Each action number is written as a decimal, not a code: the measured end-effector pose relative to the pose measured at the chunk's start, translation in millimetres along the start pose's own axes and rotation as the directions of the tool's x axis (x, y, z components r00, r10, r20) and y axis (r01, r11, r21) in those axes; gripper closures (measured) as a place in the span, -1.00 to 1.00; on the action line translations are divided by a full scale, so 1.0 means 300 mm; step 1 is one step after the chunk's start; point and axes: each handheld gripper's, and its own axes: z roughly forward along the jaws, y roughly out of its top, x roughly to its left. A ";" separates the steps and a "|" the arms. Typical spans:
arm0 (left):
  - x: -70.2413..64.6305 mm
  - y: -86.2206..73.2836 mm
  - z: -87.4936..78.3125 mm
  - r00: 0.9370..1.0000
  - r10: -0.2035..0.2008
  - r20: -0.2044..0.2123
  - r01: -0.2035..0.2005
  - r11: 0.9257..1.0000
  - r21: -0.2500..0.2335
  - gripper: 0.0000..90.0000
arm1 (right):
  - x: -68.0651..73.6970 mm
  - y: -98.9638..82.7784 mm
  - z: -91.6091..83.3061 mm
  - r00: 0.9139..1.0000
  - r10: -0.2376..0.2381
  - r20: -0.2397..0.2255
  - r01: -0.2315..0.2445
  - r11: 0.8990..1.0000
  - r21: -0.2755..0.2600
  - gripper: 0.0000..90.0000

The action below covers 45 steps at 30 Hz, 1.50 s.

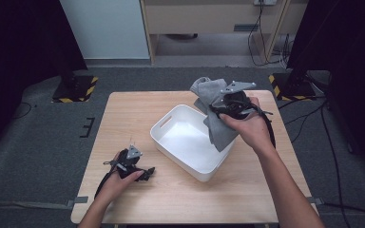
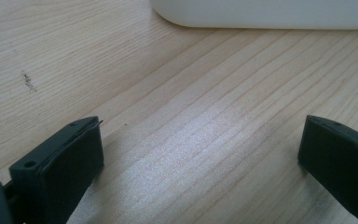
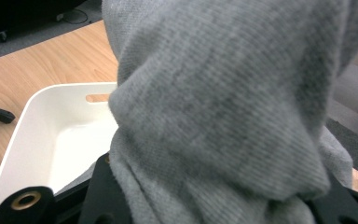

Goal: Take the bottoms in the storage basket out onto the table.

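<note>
We judge the grey cloth (image 1: 214, 111) soft, light and floppy, best pinched at a bunched fold, as our right gripper (image 1: 233, 102) grips it above the white bin's (image 1: 171, 118) two-o'clock corner, while the left gripper (image 1: 132, 164) rests wide apart and unladen at seven o'clock.

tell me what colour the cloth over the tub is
Grey cloth, plain knit; clearest in the right gripper view.
</note>
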 end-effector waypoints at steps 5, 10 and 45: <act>-0.001 0.000 0.000 1.000 -0.001 -0.001 0.001 1.000 0.000 -1.00 | -0.012 -0.012 -0.014 1.000 0.004 0.008 -0.004 1.000 0.001 0.20; -0.001 0.000 0.000 1.000 -0.001 -0.001 0.001 1.000 0.001 -1.00 | -0.035 -0.026 -0.030 1.000 0.020 0.022 -0.020 1.000 0.002 0.20; -0.001 0.000 0.000 1.000 -0.001 0.000 0.001 1.000 -0.001 -1.00 | -0.161 -0.156 -0.121 0.993 0.092 0.080 -0.093 0.996 0.011 0.20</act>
